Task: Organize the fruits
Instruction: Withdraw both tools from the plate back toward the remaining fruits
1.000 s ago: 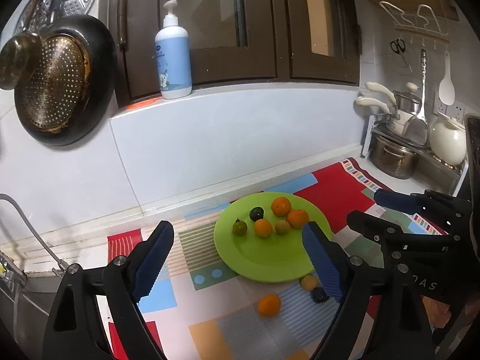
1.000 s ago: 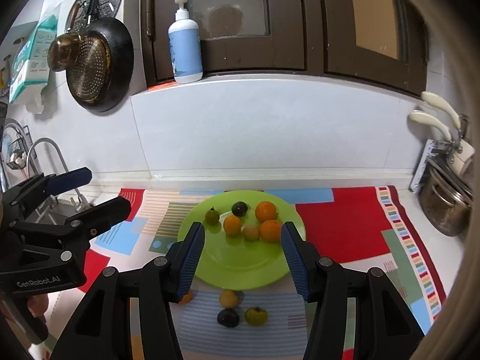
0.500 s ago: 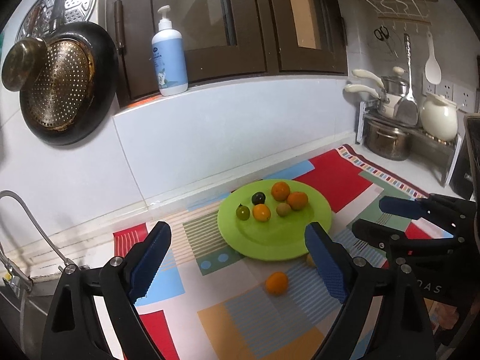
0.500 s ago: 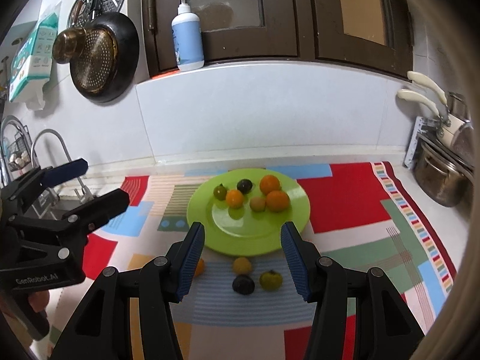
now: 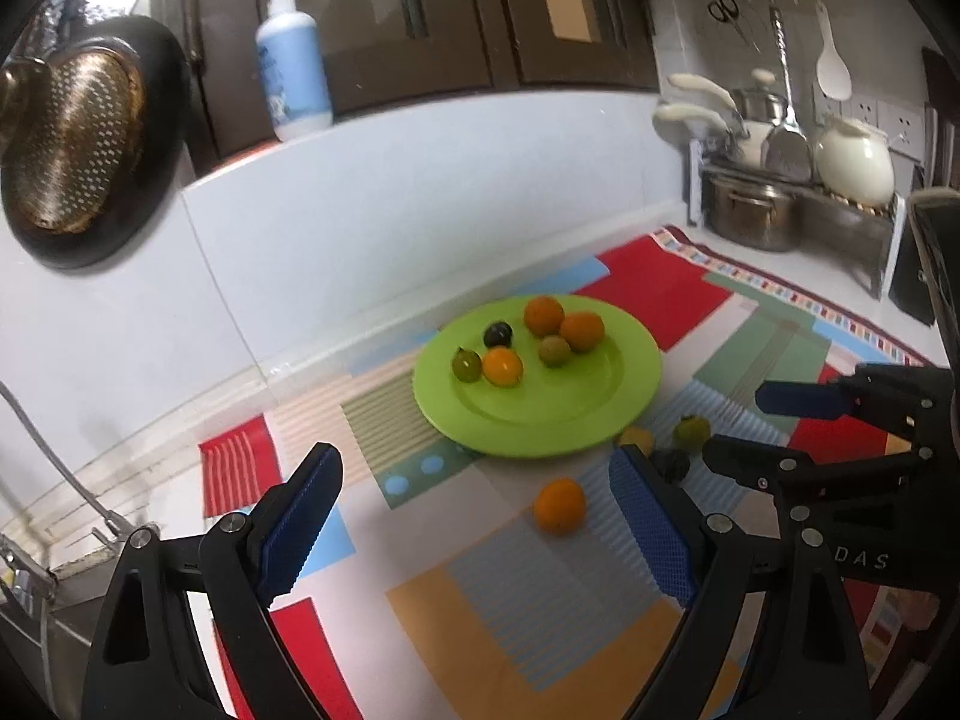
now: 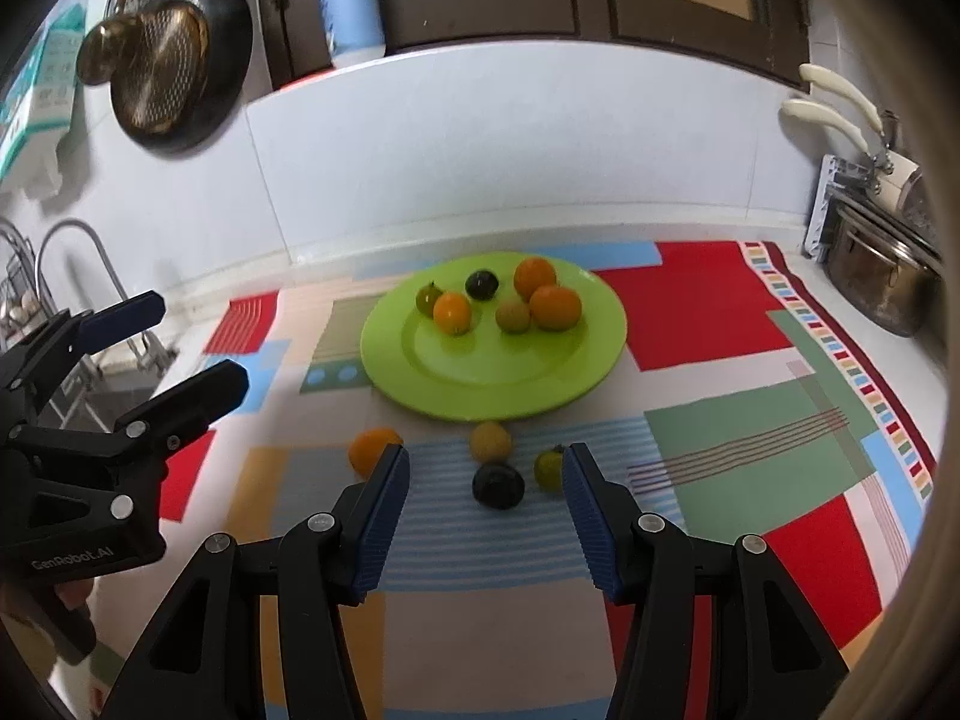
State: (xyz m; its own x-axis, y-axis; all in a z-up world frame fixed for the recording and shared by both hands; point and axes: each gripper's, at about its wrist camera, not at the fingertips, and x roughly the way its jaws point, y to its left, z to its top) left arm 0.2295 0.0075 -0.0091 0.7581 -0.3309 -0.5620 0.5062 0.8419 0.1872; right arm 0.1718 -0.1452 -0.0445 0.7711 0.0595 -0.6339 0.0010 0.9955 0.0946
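Both claws hang over the patchwork mat [image 6: 720, 450] with nothing between their pads. Left gripper [image 5: 474, 516] stands spread wide; an orange fruit [image 5: 559, 504] lies on the mat just inside its right pad, at about two o'clock from the gap's middle. Right gripper [image 6: 486, 507] is spread less wide, and a dark plum-like fruit [image 6: 497, 484] sits on the mat in the gap near the tips, touched by neither pad. At one o'clock from that dark fruit, just beside the right pad, lies a yellow-green fruit [image 6: 548, 468]; at twelve o'clock a pale yellow fruit [image 6: 490, 441] rests close to the plate's near rim; the orange fruit [image 6: 373, 450] lies at ten o'clock, partly behind the left pad.

Farther out, at twelve o'clock, the green plate [image 6: 480, 384] holds six fruits clustered in its far half. At nine o'clock in the right wrist view the left gripper shows beside a tap [image 6: 78, 258]. On the ledge above stands a pump bottle [image 6: 351, 12].
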